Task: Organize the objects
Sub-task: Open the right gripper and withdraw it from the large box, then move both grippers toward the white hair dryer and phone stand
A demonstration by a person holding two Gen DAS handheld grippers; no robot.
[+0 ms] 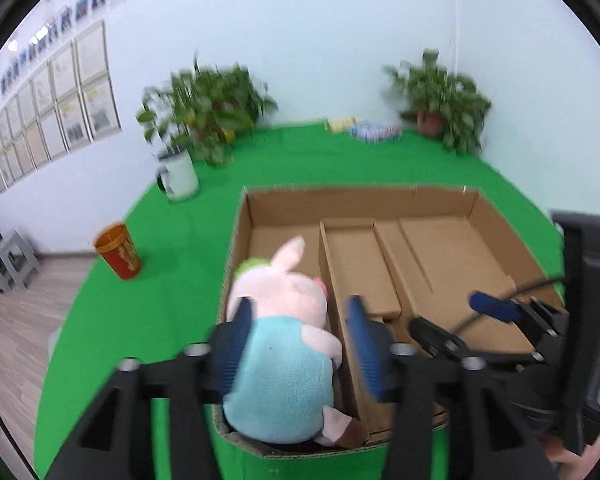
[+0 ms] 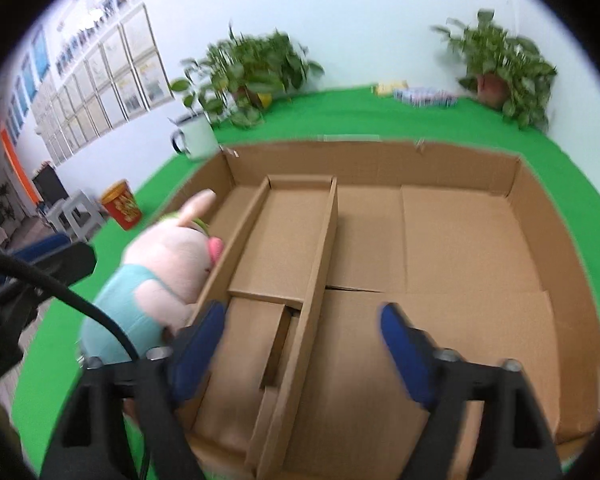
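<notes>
Taking the cardboard box (image 1: 440, 200) as our landmark, we begin at its far left, where an orange-red paper cup (image 1: 118, 251) stands on the green table (image 1: 172, 272), well apart from the box wall. Behind the box's left rear corner we see a white enamel mug (image 1: 179, 176), and behind that a leafy potted plant (image 1: 208, 112) against the wall. Farther right, behind the box's rear wall, some blurred packets (image 1: 374, 130) lie on the table, and a second potted plant (image 1: 440, 104) stands beyond the right rear corner.

Inside the box, a tall cardboard divider (image 2: 304, 300) walls off a narrow left compartment; a shorter partition (image 2: 236, 240) runs just left of it. The wide right section lies bare.

The plush pig (image 1: 280, 344), pink with a light blue body, sits in the leftmost compartment, its head toward the rear wall, its feet at the near wall. Our left gripper (image 1: 296, 344) has its jaws around the toy's blue body, one pad (image 1: 234, 344) pressed into its left side; the other pad (image 1: 366, 350) seems a little clear of it, so we cannot tell whether the grip is firm.

Our right gripper (image 2: 300, 344) hovers over the middle of the box with its jaws spread wide and nothing between them, straddling the tall divider.
</notes>
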